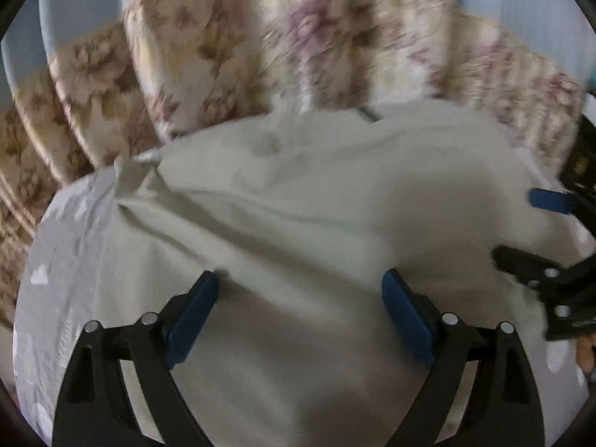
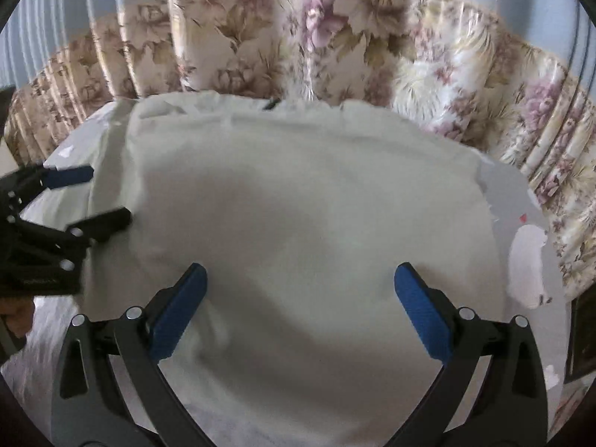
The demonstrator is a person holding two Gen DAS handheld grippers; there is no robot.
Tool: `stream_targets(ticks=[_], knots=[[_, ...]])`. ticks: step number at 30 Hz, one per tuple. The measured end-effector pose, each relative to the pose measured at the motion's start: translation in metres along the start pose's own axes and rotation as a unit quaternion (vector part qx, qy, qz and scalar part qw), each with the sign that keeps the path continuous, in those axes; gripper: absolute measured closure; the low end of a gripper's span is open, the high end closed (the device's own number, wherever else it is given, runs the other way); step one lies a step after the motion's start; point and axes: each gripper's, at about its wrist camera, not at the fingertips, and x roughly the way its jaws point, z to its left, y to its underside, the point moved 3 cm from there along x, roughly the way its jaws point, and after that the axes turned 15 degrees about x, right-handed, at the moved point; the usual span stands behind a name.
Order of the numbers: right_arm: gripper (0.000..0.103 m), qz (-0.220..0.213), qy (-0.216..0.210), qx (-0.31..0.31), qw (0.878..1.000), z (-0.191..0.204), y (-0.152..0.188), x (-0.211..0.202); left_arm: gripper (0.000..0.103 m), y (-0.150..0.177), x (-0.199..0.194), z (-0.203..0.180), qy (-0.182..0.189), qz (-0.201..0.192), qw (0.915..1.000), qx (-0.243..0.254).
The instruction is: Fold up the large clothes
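A large pale cream garment lies spread and wrinkled on a white-covered table; it also fills the right wrist view. My left gripper is open just above the cloth, holding nothing. My right gripper is open above the cloth too. The right gripper shows at the right edge of the left wrist view, open. The left gripper shows at the left edge of the right wrist view, open. The garment's far edge has a small dark tag.
A floral curtain hangs behind the table in both views. The white table cover shows bare beside the garment, with a white patch on it. A dark framed object is at the far right.
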Motion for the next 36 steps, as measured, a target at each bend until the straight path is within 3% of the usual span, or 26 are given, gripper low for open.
stream_targets(ticks=[3, 8, 12, 18, 23, 28, 32, 34, 36], knots=[[0.003, 0.004, 0.016, 0.014, 1.0, -0.004, -0.02, 0.018, 0.012, -0.016, 0.022, 0.013, -0.027, 0.015, 0.9995, -0.001], [0.003, 0.009, 0.037, 0.018, 0.999, -0.001, -0.062, 0.05, 0.012, -0.041, 0.055, 0.041, -0.03, 0.04, 0.9982, -0.034], [0.003, 0.026, 0.049, 0.038, 0.998, -0.014, -0.084, 0.085, 0.011, -0.054, 0.074, 0.055, -0.025, 0.039, 0.9981, -0.041], [0.003, 0.011, 0.055, 0.06, 0.997, -0.027, -0.112, 0.11, 0.01, -0.073, 0.092, 0.074, -0.025, 0.019, 0.9975, -0.064], [0.003, 0.026, 0.053, 0.074, 0.995, -0.031, -0.133, 0.127, 0.009, -0.095, 0.099, 0.078, -0.05, 0.012, 0.9971, -0.055], [0.003, 0.054, 0.032, 0.11, 0.992, -0.043, -0.146, 0.141, 0.004, -0.107, 0.115, 0.092, -0.052, 0.018, 0.9959, -0.073], [0.003, 0.048, 0.02, 0.13, 0.99, -0.052, -0.146, 0.136, 0.004, -0.1, 0.111, 0.105, -0.046, 0.0, 0.9941, -0.098], [0.003, 0.041, 0.029, 0.116, 0.992, -0.054, -0.141, 0.13, 0.004, -0.096, 0.104, 0.104, -0.054, -0.006, 0.9948, -0.086], [0.003, 0.029, 0.038, 0.101, 0.994, -0.06, -0.134, 0.119, 0.004, -0.09, 0.095, 0.1, -0.091, -0.011, 0.9949, -0.042]])
